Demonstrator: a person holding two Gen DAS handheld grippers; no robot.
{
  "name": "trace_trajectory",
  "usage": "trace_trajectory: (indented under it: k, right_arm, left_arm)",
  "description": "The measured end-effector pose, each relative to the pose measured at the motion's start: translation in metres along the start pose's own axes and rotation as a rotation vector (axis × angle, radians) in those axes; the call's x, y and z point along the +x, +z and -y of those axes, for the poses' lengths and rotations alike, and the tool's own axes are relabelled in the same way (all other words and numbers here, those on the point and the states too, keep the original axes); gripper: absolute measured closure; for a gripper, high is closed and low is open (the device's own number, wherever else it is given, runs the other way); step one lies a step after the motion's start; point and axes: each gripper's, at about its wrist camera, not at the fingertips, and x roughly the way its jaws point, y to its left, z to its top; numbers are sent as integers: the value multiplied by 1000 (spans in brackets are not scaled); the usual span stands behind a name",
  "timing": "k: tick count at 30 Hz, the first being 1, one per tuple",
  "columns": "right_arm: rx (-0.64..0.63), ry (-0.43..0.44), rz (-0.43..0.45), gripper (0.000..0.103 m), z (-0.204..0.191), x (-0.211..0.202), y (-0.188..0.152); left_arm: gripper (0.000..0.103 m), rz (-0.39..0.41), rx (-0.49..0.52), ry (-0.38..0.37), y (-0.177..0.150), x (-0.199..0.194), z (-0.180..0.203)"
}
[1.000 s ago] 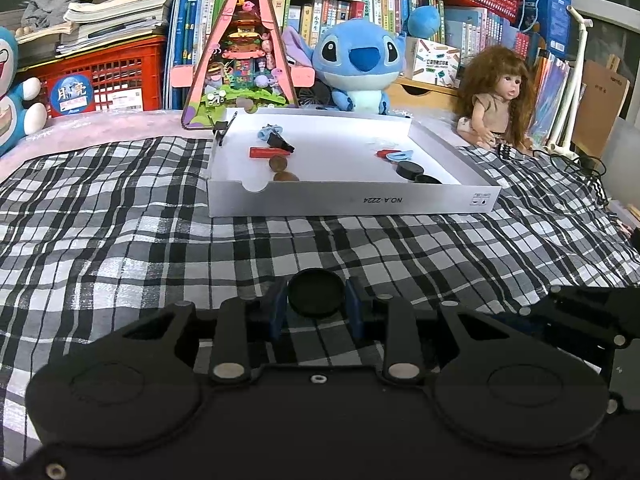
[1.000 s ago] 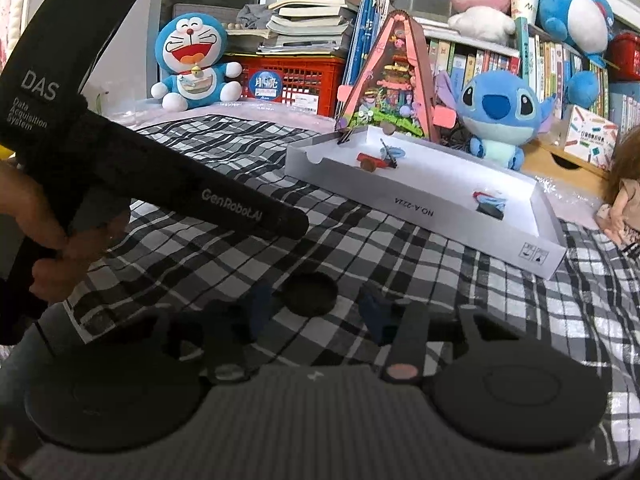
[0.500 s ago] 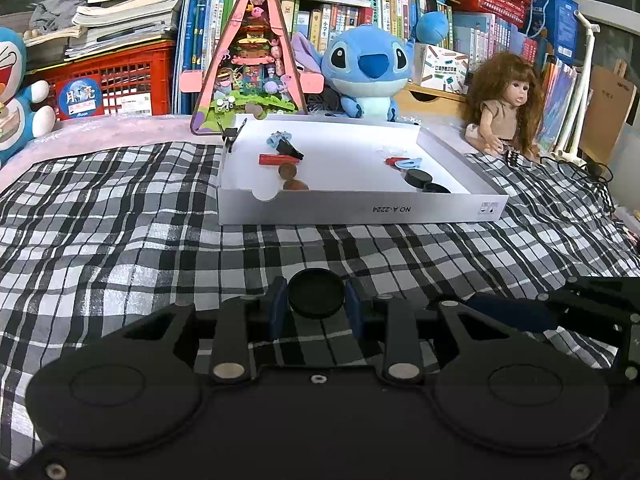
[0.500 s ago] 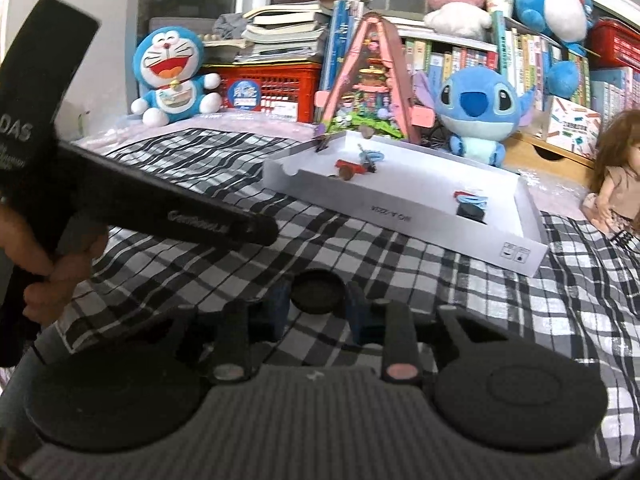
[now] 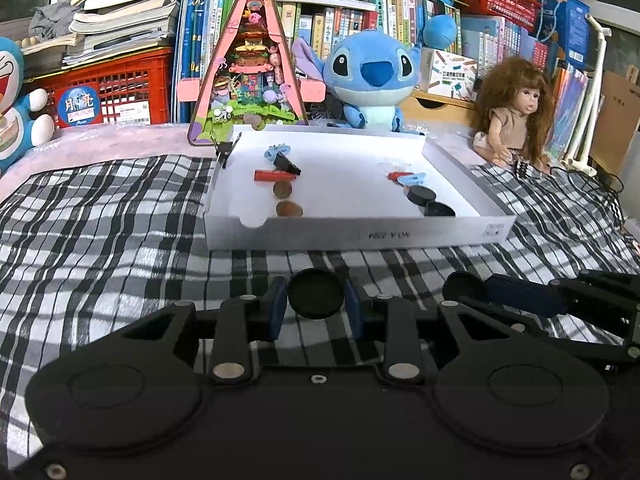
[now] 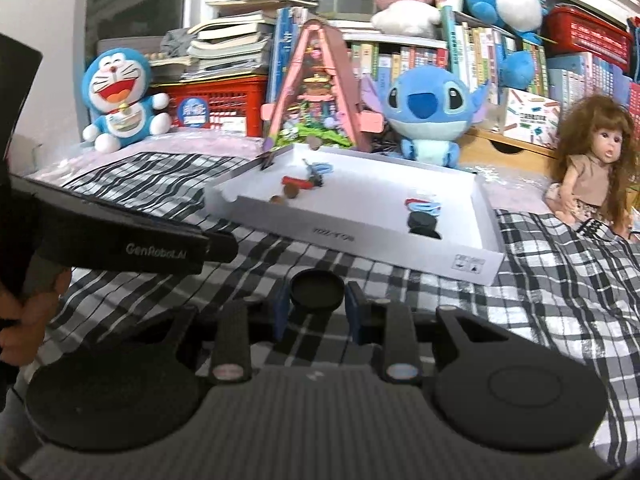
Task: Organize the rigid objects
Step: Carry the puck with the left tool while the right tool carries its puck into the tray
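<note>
Plaid cloth [image 5: 100,248]: L gripper [image 5: 316,306] & R gripper [image 6: 316,307] each clamp black disc.

child's bedroom: plush toys [image 5: 372,76], bookshelves [image 5: 496,36]

Both wrist views low, facing white tray [image 5: 360,236].

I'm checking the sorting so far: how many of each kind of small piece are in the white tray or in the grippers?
Black round discs: 4, two in the white cardboard tray at and, one in the left gripper, one in the right gripper
Brown round discs: 2
Red bars: 2
Total: 8
</note>
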Motion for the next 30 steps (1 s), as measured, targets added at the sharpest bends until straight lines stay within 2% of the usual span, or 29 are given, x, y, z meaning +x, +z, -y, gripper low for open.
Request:
trace_trajectory:
  k: [12, 17, 21, 26, 30]
  right_arm:
    - [115, -56, 0, 67, 40, 29, 34]
    - [164, -74, -20, 67, 58, 46, 45]
    - [210, -52, -47, 67, 68, 63, 51]
    - [198, -53, -63, 67, 70, 87, 58]
    - [234, -46, -83, 67, 77, 105, 62]
  left_arm:
    - [73, 40, -28, 33, 45, 41, 3]
    - [73, 17, -40, 48, 59, 64, -4]
    - [73, -6, -46, 46, 65, 85, -7]
    - [73, -24, -28, 34, 71, 104, 0]
    - [73, -34, -2, 30, 74, 117, 6]
